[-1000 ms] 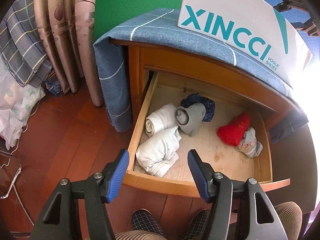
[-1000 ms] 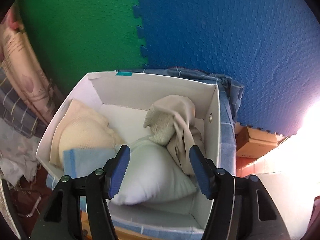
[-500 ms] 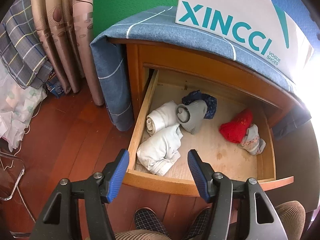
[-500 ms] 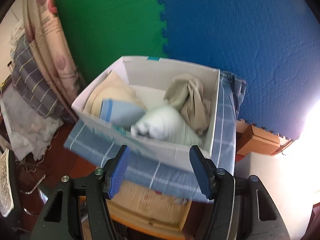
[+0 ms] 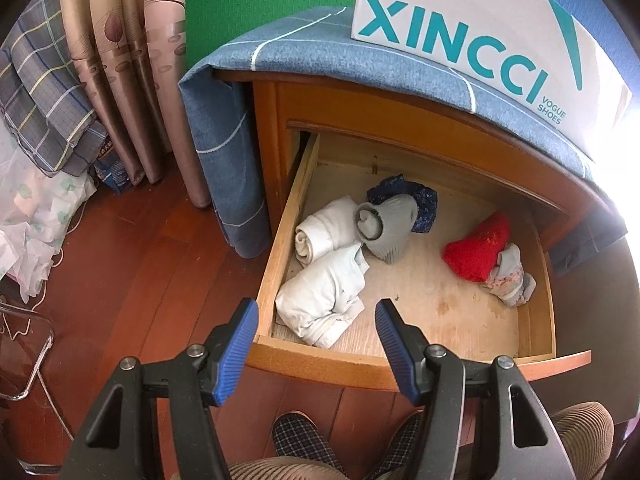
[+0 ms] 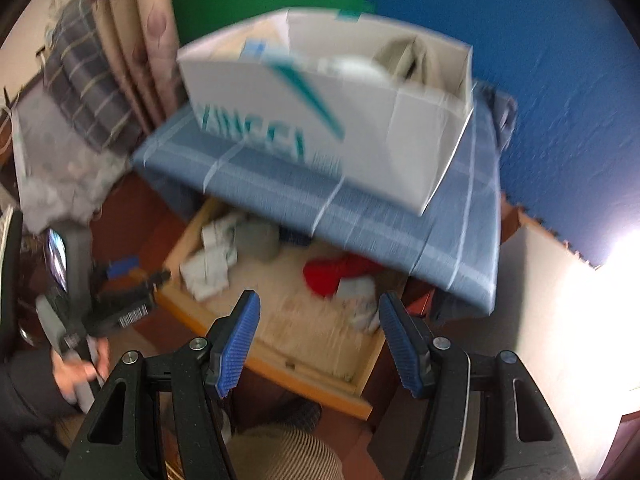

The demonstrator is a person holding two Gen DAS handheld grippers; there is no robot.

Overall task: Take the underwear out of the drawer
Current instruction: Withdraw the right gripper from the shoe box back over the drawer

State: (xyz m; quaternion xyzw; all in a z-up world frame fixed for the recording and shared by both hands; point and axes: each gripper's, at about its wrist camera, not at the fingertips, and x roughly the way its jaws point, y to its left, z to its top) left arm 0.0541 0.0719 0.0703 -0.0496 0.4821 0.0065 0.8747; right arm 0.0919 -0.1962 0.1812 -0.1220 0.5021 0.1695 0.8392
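Right gripper [image 6: 316, 338] has swung down from over the white shoe box [image 6: 372, 120] to face the open drawer [image 6: 280, 356]; its view is motion-blurred. Left view barely changed, only drifted a little closer.

Right gripper: jaws apart, empty, above the drawer's front edge, roughly toward the front right part where the red bundle [image 6: 328, 272] lies. Likely dropping in for the next pick.

Left gripper [image 5: 316, 344]: jaws apart, empty, above the drawer's [image 5: 360, 364] front left corner, lined up over the white folded underwear [image 5: 324, 296], probably waiting or framing the scene.

Underwear is in the drawer. Front left: the white folded piece, against the left wall. Behind it a white roll [image 5: 324, 232], touching. Next to that toward the middle a grey roll [image 5: 386, 228], with a dark blue piece [image 5: 420, 200] behind it near the back wall. Right side: the red bundle [image 5: 478, 248] touching a pale patterned bundle [image 5: 510, 276] near the right wall. Middle of the drawer floor is bare.

The shoe box [image 5: 480, 28] sits on the blue cloth [image 5: 320, 48] covering the cabinet top and already holds clothes, apparently the drop-off.
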